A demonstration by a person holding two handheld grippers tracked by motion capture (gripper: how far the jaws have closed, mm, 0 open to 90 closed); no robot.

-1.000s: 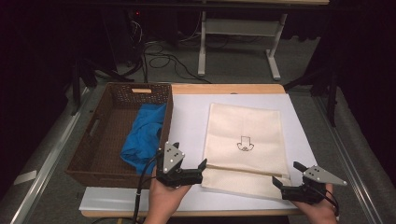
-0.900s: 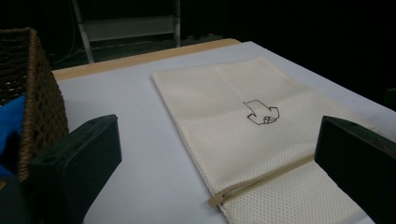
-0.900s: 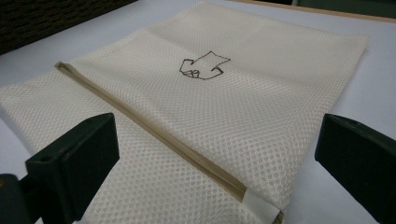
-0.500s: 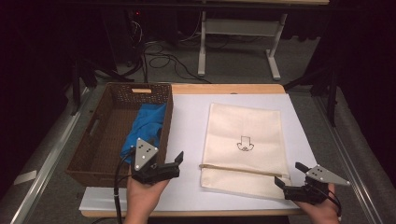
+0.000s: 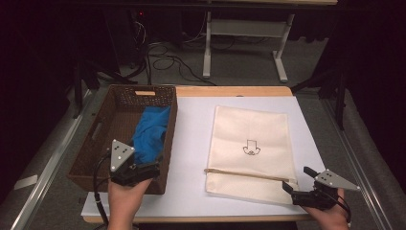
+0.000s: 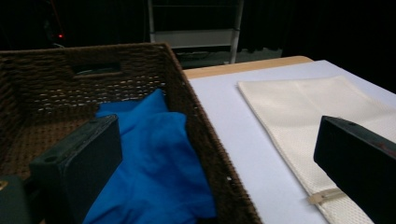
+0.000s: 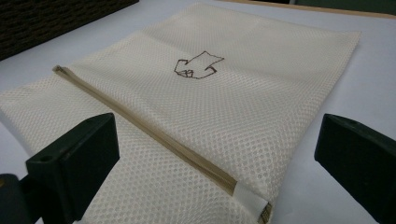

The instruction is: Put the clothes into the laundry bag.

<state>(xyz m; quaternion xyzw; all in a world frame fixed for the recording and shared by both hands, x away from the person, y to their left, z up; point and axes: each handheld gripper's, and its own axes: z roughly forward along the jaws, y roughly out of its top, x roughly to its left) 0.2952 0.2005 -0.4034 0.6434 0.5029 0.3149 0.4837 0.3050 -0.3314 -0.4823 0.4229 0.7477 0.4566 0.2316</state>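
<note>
Down at the near edge of the tabletop, the left claw hung over the near right corner of the basket, jaws spread wide and gripping nothing. In the left gripper view those jaws straddled the basket's right wall, one over the blue cloth, the other out over the white sheet.

Over at the near right corner, the right claw sat just beside the near right corner of the mesh bag, jaws released and empty. In the right gripper view the bag's zipper ran between the jaws, its end near the claw.

Farther in, the blue cloth lay bunched against the basket's right wall, inside the basket at the left side of the tabletop. The mesh bag lay flat on the white sheet, right of centre, a small drawing on its middle, well apart from the basket.
</note>
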